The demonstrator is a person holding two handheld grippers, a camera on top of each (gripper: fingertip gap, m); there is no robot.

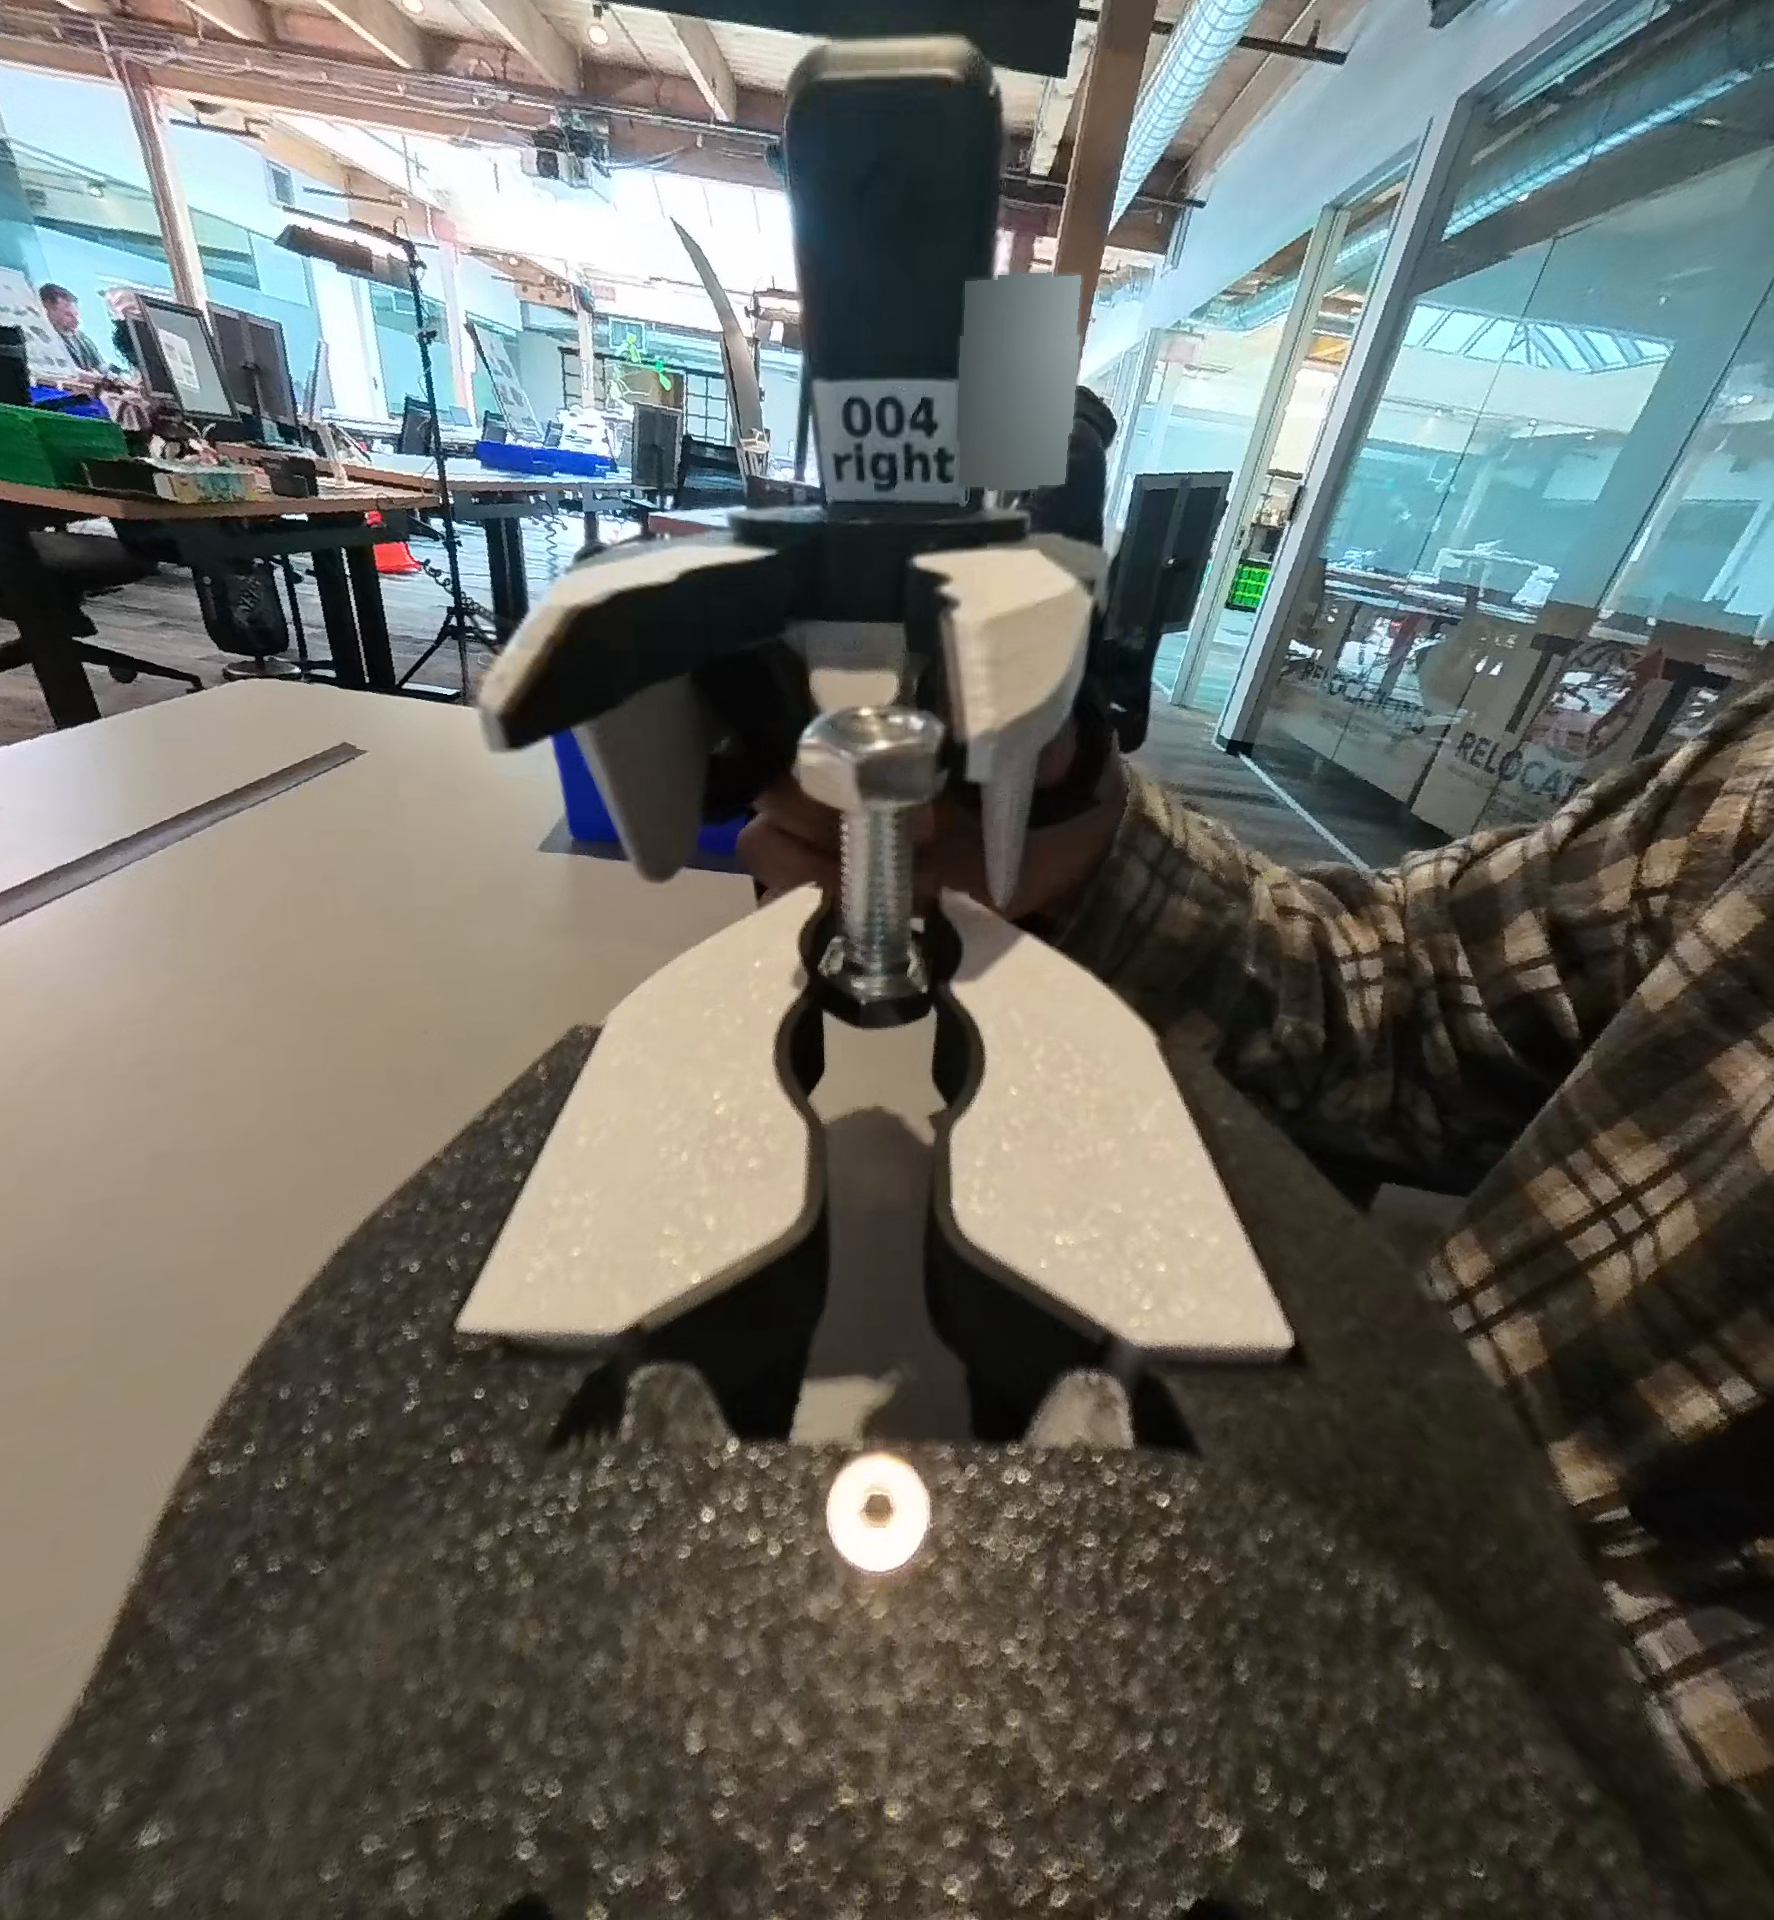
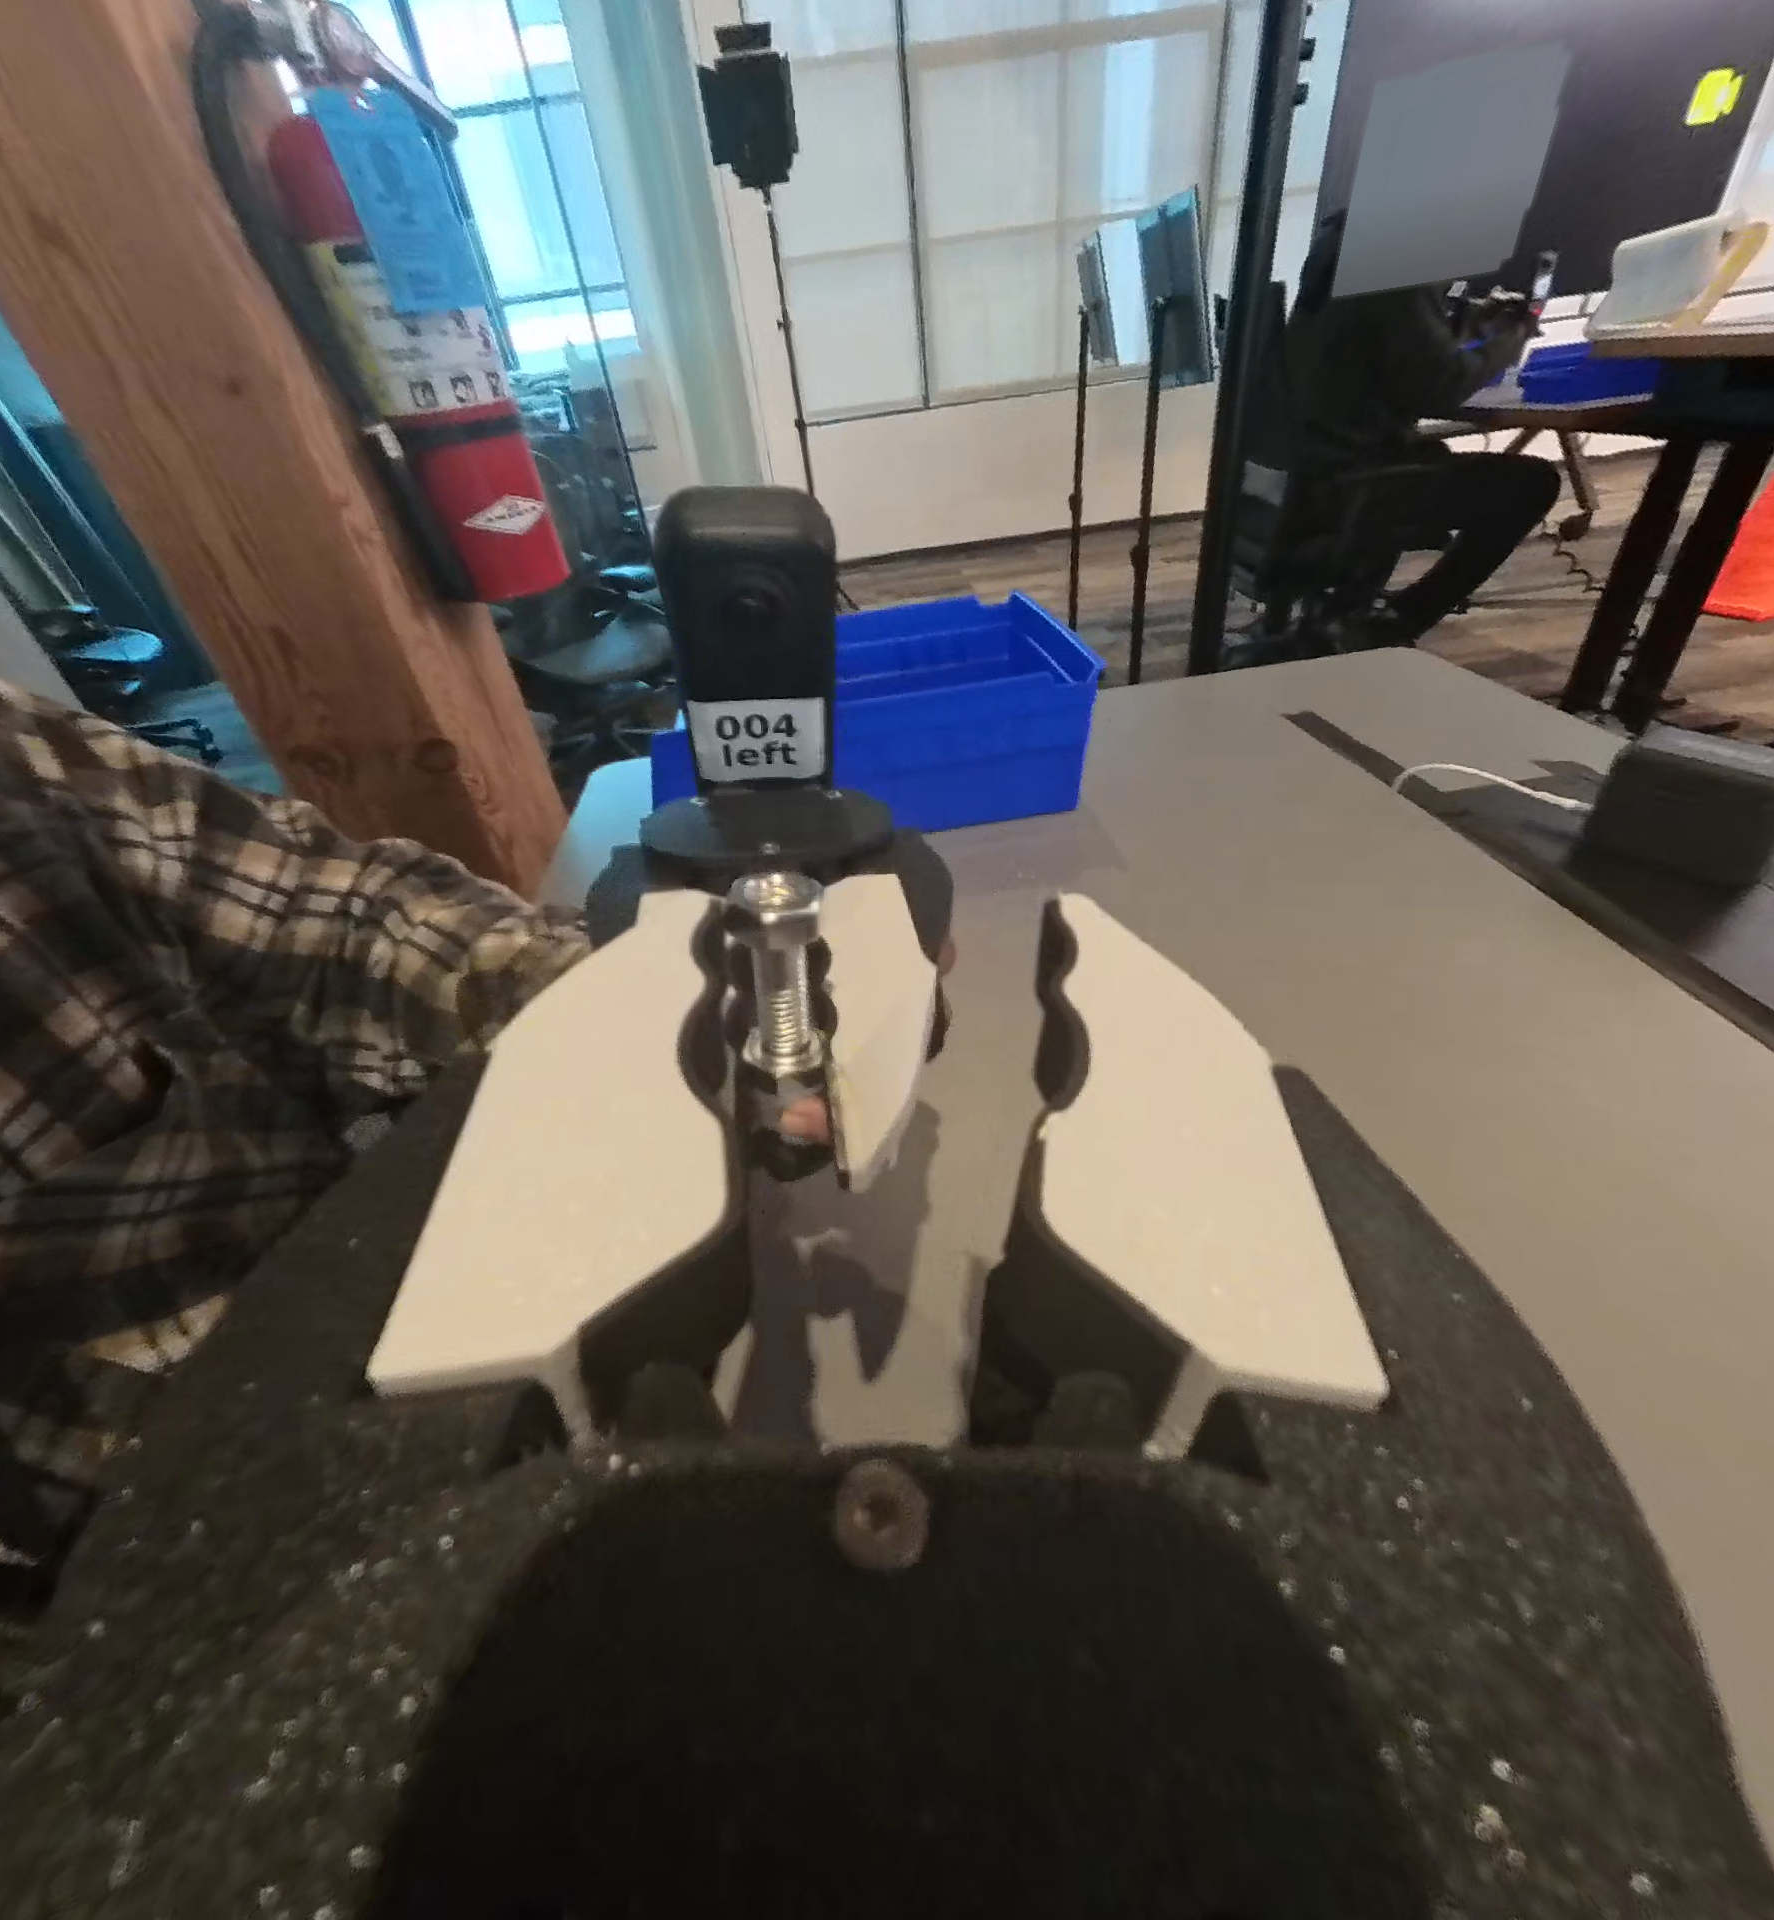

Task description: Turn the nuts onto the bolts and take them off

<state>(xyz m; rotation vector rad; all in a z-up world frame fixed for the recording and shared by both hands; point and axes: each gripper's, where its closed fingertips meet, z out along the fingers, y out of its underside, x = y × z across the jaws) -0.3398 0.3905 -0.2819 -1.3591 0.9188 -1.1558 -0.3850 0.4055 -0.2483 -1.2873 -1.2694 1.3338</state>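
Steel bolt stands upright (nut clenched in left tongs); right tongs released.

Left gripper closed on nut at tips, bolt stood upright, head up, threaded into nut, right gripper beyond, fingers spread either side of bolt, plaid sleeve at right, grey table beneath.

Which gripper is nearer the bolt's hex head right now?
Right. The right gripper is open around the bolt near its head; the left gripper clamps the nut end.
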